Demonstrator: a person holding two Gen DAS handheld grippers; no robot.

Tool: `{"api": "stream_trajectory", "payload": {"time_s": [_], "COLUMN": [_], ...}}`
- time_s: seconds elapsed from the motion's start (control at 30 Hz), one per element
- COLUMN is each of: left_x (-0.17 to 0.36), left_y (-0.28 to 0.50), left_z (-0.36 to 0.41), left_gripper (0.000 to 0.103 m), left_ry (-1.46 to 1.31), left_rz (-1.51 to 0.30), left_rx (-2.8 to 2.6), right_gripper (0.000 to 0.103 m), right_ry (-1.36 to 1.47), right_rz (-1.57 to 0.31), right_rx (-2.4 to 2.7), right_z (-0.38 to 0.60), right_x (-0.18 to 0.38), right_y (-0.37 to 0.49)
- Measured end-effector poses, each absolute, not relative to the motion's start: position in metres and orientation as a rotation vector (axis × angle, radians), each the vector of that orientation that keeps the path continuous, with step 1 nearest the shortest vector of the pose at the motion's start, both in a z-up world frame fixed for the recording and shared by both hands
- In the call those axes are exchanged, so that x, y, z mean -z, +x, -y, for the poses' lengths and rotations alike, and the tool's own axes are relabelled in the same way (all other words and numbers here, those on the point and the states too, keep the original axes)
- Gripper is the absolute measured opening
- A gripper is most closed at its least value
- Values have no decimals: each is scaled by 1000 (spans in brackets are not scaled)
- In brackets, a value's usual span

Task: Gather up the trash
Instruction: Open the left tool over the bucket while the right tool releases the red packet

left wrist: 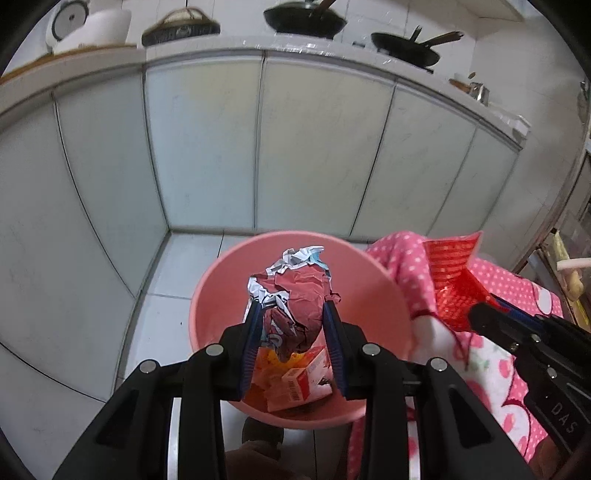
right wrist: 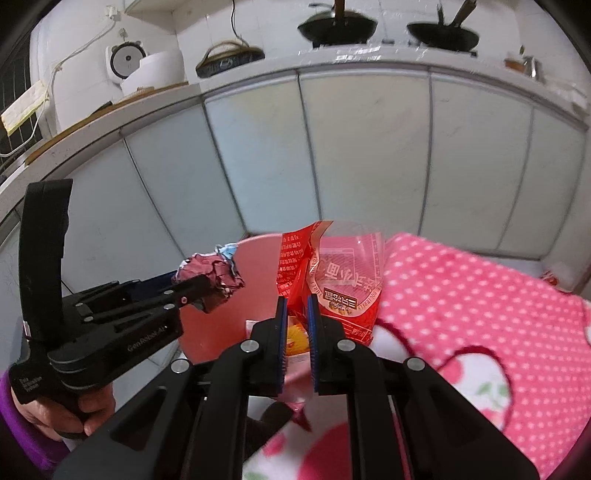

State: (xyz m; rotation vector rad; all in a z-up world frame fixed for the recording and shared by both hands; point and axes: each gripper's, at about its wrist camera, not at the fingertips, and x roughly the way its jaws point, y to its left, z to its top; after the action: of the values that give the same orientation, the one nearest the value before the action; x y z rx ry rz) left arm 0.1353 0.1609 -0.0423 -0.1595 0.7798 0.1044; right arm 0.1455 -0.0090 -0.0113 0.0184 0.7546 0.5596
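My left gripper (left wrist: 291, 306) is shut on a crumpled red-and-white paper ball (left wrist: 299, 291) and holds it over the open pink bin (left wrist: 221, 295). Orange and red cartons (left wrist: 303, 380) lie in the bottom of the bin. My right gripper (right wrist: 297, 302) is shut on the lower edge of a red and clear snack wrapper (right wrist: 343, 280), held upright near the bin's (right wrist: 258, 266) right rim. The right wrist view shows the left gripper (right wrist: 201, 286) from the side with the paper ball (right wrist: 218, 275), and a hand (right wrist: 74, 410) on its handle. The right gripper (left wrist: 476, 314) and wrapper (left wrist: 452, 269) also show in the left wrist view.
A pink polka-dot cloth (right wrist: 461, 295) covers a surface right of the bin. Pale cabinet doors (left wrist: 314, 155) stand behind, on a white tiled floor (left wrist: 162, 325). The counter above carries woks (left wrist: 306, 22), a lidded pot (left wrist: 181, 27) and a rice cooker (right wrist: 147, 68).
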Motion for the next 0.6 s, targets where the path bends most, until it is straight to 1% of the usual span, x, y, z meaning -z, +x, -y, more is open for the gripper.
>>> {"api": "stream_trajectory", "payload": {"time_s": [0.23,0.33,0.37,0.5,0.57,0.6], "left_x": [66,73,73,75,73,73], "left_y": [157,164,166,167,166,165], "left_z": [-180,-181,-178,-181,-184,-186], "left_gripper": [34,37,37,38,38,39], "left_ry": [-179,-173,-172,-175,-179,-180], "left_rz": [-837,-851,-853,-852,-844,-841], "left_rx": [-119,-123,-125,-125,-124,-123], "right_gripper": [11,12,14,18,26,28], "right_ry": [39,39,34,20,15,12], "right_rz": [-819,-827,-832,-846,-859,-864], "right_rx": [-594,-617,-621,-648,-661,-661], "right_z": [-13,-23,-26,-36,-41,-42], "right_x": [40,45,46,51,52,54], "right_y": [170,177,179,183,184,184]}}
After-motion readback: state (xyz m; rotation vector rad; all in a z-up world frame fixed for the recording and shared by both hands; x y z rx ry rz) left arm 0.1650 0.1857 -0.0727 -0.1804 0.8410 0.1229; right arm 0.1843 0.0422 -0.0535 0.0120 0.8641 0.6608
